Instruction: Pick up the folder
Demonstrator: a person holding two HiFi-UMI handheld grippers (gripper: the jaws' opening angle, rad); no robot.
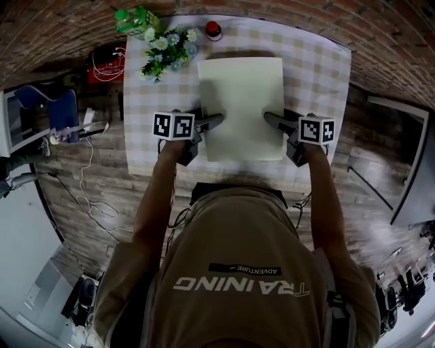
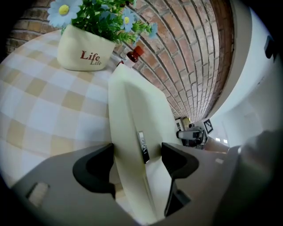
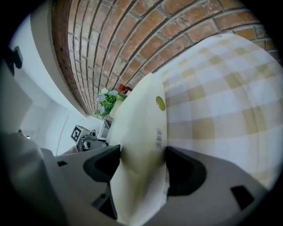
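A pale cream folder lies flat on the checked tablecloth, in front of the person. My left gripper is at its left edge and my right gripper at its right edge. In the left gripper view, the folder's edge runs between the wide jaws of that gripper, with a gap on the right side. Seen from the right gripper view, the folder fills most of the space between that gripper's jaws, which stand wide. Neither pair visibly pinches it.
A cream pot of flowers stands at the table's far left, close to the folder's corner. Behind it are a green bottle and a red-capped object. Brick-patterned floor surrounds the small table, with cables and gear on the left.
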